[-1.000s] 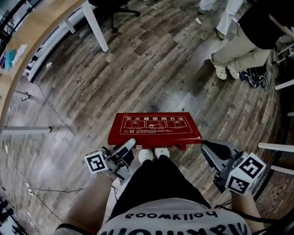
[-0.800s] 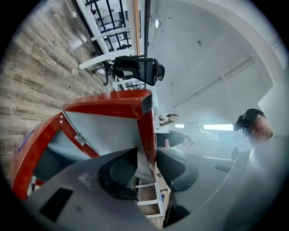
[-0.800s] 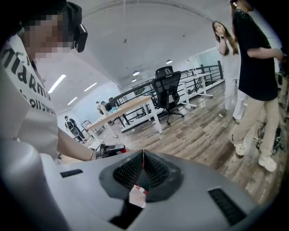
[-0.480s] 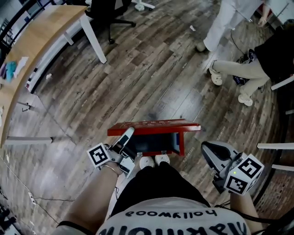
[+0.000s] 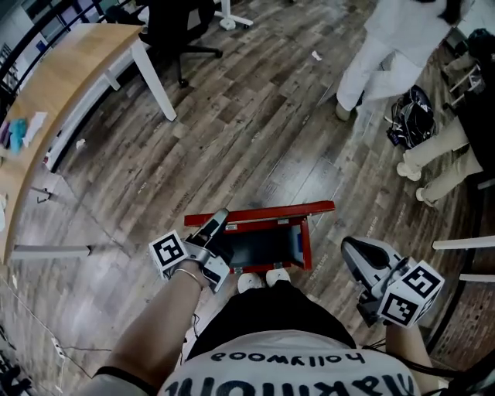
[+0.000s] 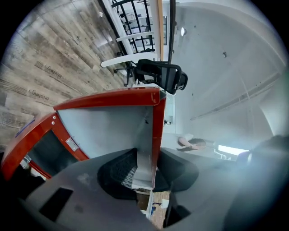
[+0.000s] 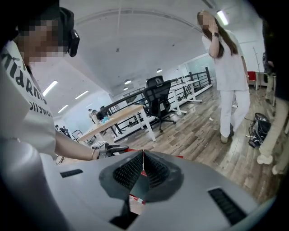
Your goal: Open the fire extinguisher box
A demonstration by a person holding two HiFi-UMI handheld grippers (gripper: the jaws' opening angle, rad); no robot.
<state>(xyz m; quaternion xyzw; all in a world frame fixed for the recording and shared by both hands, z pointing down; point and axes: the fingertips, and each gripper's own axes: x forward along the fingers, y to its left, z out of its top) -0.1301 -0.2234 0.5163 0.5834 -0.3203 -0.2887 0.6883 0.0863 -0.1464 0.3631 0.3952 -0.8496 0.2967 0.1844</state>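
Fire extinguisher box [image 5: 303, 247] on wood floor [image 5: 247, 131], just ahead of wearer's shoes [image 5: 249, 282]. Red lid [image 5: 271, 213] raised, seen edge-on from above — dark interior exposed. Left gripper [image 5: 219, 220] at lid's left end. Its fingers [image 6: 118, 168] have just been closing and now pinch lid's edge. Right gripper [image 5: 352, 249] clear of box, held to its right — fingers pressed together, nothing between. Further out: desk [image 5: 69, 85] upper left, office chair [image 5: 174, 23], person in white [image 5: 387, 46] upper right.
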